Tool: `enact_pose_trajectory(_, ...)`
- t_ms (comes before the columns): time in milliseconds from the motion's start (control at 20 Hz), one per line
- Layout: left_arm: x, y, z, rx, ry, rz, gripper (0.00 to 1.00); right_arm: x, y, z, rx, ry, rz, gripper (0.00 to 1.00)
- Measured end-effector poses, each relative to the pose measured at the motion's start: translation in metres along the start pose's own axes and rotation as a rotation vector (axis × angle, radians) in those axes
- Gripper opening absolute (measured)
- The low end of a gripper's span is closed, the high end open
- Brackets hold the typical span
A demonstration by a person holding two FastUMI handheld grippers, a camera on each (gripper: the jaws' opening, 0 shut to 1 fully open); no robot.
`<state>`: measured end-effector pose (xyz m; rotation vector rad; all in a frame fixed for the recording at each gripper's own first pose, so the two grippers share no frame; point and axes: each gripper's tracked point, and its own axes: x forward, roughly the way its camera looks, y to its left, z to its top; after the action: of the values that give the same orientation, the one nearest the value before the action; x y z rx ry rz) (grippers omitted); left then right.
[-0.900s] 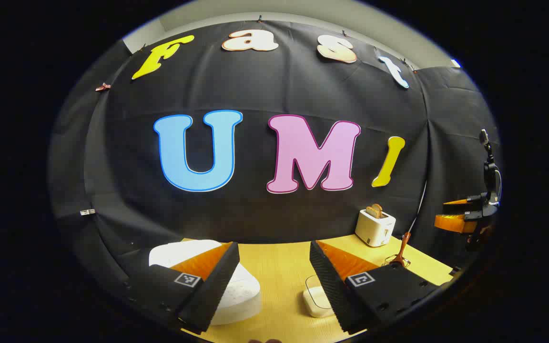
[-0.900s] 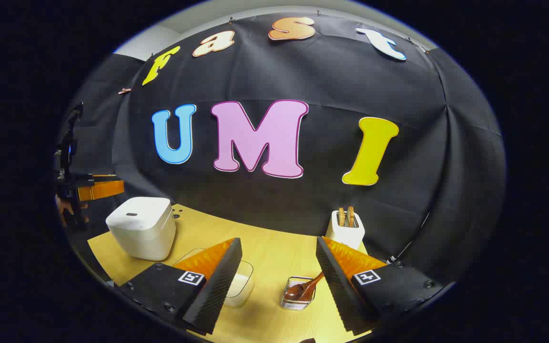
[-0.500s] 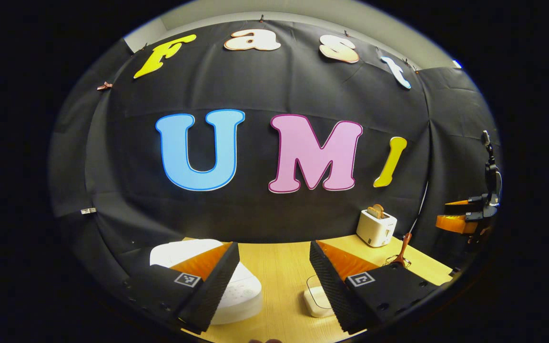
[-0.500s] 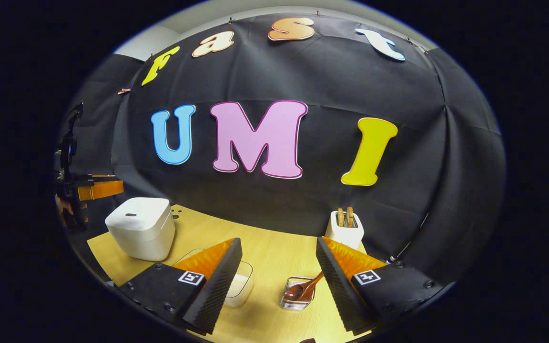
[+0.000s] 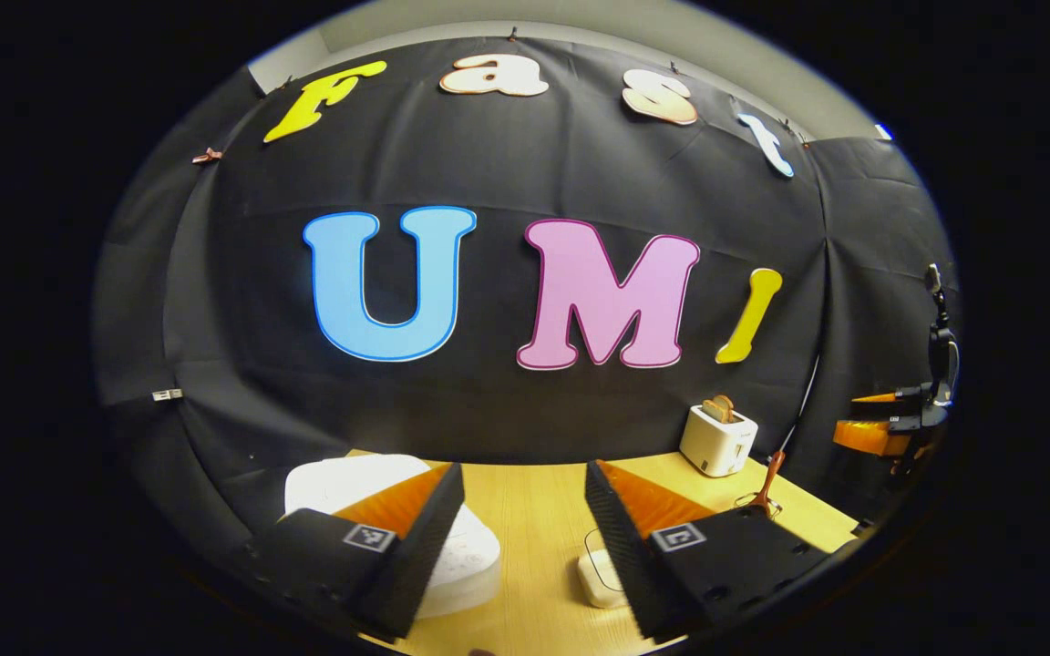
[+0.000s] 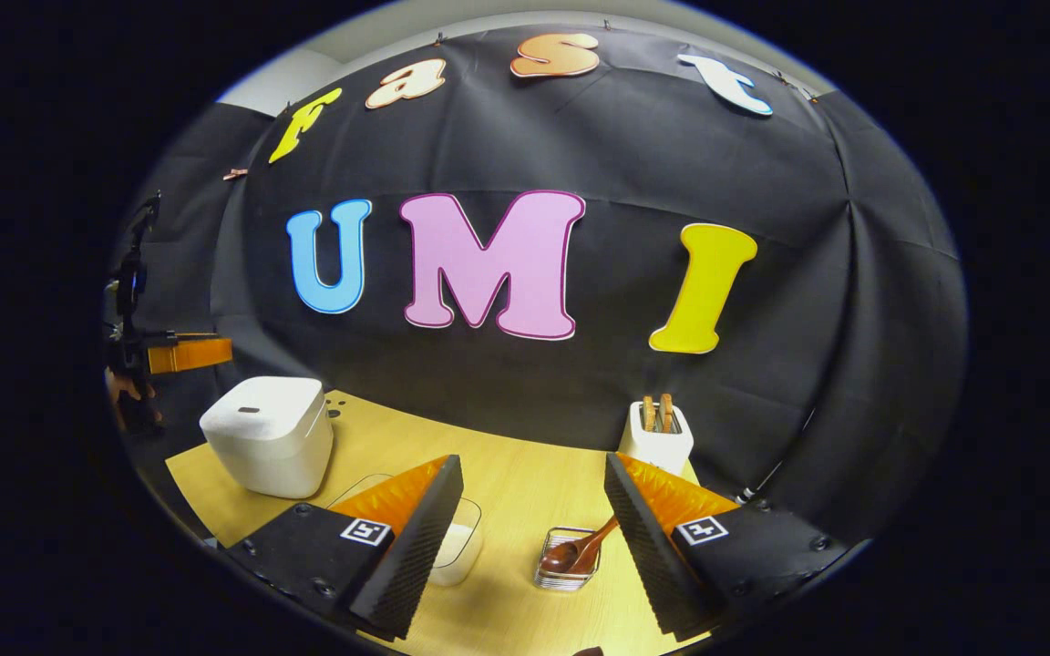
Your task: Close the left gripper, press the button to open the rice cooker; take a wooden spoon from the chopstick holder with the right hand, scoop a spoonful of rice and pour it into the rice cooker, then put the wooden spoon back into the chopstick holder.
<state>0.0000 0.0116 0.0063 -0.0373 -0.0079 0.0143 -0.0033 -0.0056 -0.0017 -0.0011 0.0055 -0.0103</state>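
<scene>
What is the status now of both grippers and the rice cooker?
Left gripper open above closed white rice cooker. Right gripper open, empty. Brown wooden spoon in wire chopstick holder. Nothing blocking.

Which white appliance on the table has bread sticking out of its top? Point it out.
The toaster at the back of the table, with two slices standing in its slots. The rice cooker on the left has a closed lid.

Looks like I'm in a staged demo booth: black cloth wall (image 6: 762, 182), wooden table (image 6: 525, 483) with toaster (image 6: 656, 439) and rice cooker (image 6: 268, 435).
</scene>
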Motion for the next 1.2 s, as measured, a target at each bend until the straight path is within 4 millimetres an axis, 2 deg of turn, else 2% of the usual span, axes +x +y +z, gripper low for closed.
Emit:
enact_pose_trajectory(50,0.004,0.004,0.003,0.024,0.007,-0.006,0.69,0.0,0.0,0.0,0.002,0.001,-0.002,0.97)
enact_pose_trajectory(100,0.005,0.009,0.002,0.047,0.019,-0.001,0.63,0.0,-0.001,0.0,0.003,0.0,-0.003,0.97)
enact_pose_trajectory(200,0.011,0.024,-0.005,0.062,0.058,0.011,0.37,-0.001,-0.002,0.0,0.003,0.0,-0.008,0.97)
enact_pose_trajectory(250,0.014,0.031,-0.007,0.049,0.072,0.017,0.19,-0.002,-0.003,0.0,0.003,0.0,-0.012,0.97)
enact_pose_trajectory(300,0.016,0.039,-0.011,0.035,0.089,0.03,0.12,-0.003,-0.005,0.0,0.004,-0.001,-0.017,0.97)
enact_pose_trajectory(350,0.021,0.057,-0.017,0.025,0.11,0.069,0.06,-0.004,-0.006,-0.002,0.005,0.001,-0.022,0.97)
enact_pose_trajectory(500,0.032,0.091,-0.041,-0.004,0.173,0.129,0.05,-0.008,-0.012,-0.003,0.001,0.005,-0.045,0.97)
enact_pose_trajectory(550,0.041,0.107,-0.062,-0.022,0.23,0.15,0.05,-0.01,-0.016,-0.006,0.003,0.011,-0.06,0.97)
enact_pose_trajectory(600,0.044,0.113,-0.075,-0.038,0.261,0.154,0.05,-0.01,-0.018,-0.007,0.009,0.015,-0.069,0.97)
enact_pose_trajectory(850,0.062,0.127,-0.12,-0.023,0.382,0.149,0.05,-0.015,-0.026,-0.009,0.007,0.019,-0.108,0.97)
enact_pose_trajectory(1150,0.072,0.139,-0.145,-0.019,0.438,0.153,0.05,-0.02,-0.025,-0.008,0.0,0.029,-0.134,0.97)
enact_pose_trajectory(1200,0.072,0.141,-0.15,-0.013,0.444,0.154,0.08,-0.02,-0.024,-0.008,-0.002,0.029,-0.134,0.97)
